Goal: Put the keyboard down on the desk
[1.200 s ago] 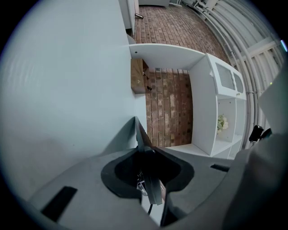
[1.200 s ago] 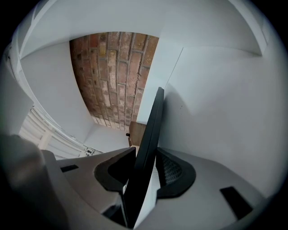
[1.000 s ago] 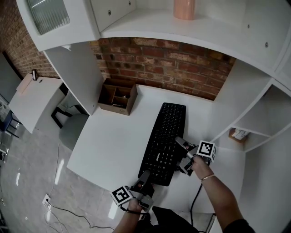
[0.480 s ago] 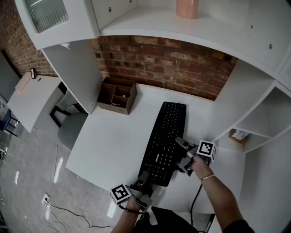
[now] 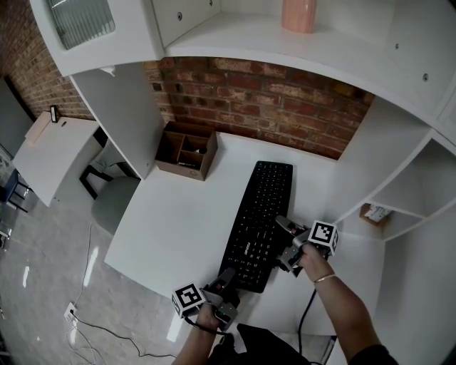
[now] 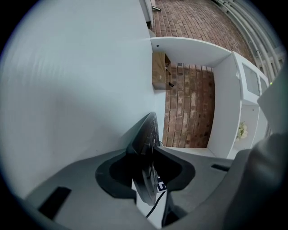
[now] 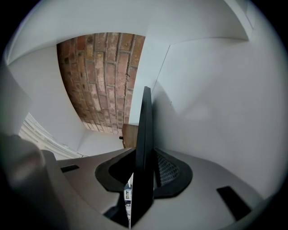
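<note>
A black keyboard [image 5: 260, 221] lies lengthwise on the white desk [image 5: 171, 221], running from the near edge towards the brick wall. My left gripper [image 5: 226, 276] sits at its near end. In the left gripper view the keyboard [image 6: 147, 132] stands edge-on between the jaws of my left gripper [image 6: 146, 155]; they have just been opening and a dark gap shows beside it. My right gripper [image 5: 281, 244] is at the keyboard's right edge. The right gripper view shows the thin slab [image 7: 145, 121] inside my right gripper [image 7: 144, 166], whose jaws have just been closing and whose pads [image 7: 167, 170] touch it.
A brown wooden organiser box [image 5: 185, 152] stands at the back left of the desk by the brick wall. White shelf units flank the desk, with a pink cup [image 5: 298, 14] on the shelf above. A black cable [image 5: 306, 314] hangs off the near edge.
My left gripper has sunk a little at the keyboard's near end. The keyboard and my right gripper stay where they were.
</note>
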Demonstrator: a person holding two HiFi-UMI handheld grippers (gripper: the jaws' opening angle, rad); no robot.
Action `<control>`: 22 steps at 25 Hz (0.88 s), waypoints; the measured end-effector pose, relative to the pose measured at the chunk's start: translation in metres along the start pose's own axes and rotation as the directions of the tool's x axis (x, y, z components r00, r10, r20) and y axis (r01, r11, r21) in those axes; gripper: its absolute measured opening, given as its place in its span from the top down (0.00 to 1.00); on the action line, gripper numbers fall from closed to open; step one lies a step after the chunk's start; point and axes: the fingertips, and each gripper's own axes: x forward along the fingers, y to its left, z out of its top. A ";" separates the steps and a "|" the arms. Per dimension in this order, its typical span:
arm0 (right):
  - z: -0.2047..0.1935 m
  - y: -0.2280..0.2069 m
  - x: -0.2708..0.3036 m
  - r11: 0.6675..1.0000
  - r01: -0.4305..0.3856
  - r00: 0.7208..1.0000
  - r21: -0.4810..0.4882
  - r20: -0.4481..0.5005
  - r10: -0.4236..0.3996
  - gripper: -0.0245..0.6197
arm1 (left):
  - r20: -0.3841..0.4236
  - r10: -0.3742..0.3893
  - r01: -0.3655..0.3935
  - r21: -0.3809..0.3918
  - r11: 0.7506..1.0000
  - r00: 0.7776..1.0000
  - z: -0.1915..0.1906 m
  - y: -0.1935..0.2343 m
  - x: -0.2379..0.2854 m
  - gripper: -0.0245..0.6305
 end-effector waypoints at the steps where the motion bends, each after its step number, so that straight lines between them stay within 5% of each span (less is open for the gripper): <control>1: 0.000 0.000 0.000 1.000 0.003 1.000 0.003 0.004 -0.003 0.79 | -0.003 0.007 -0.007 0.000 1.000 1.000 -0.001 0.001 0.000 0.80; 22: -0.018 0.004 0.012 1.000 0.024 1.000 -0.003 0.018 -0.023 0.79 | -0.041 0.066 -0.068 -0.031 0.997 0.997 -0.012 0.014 -0.037 0.79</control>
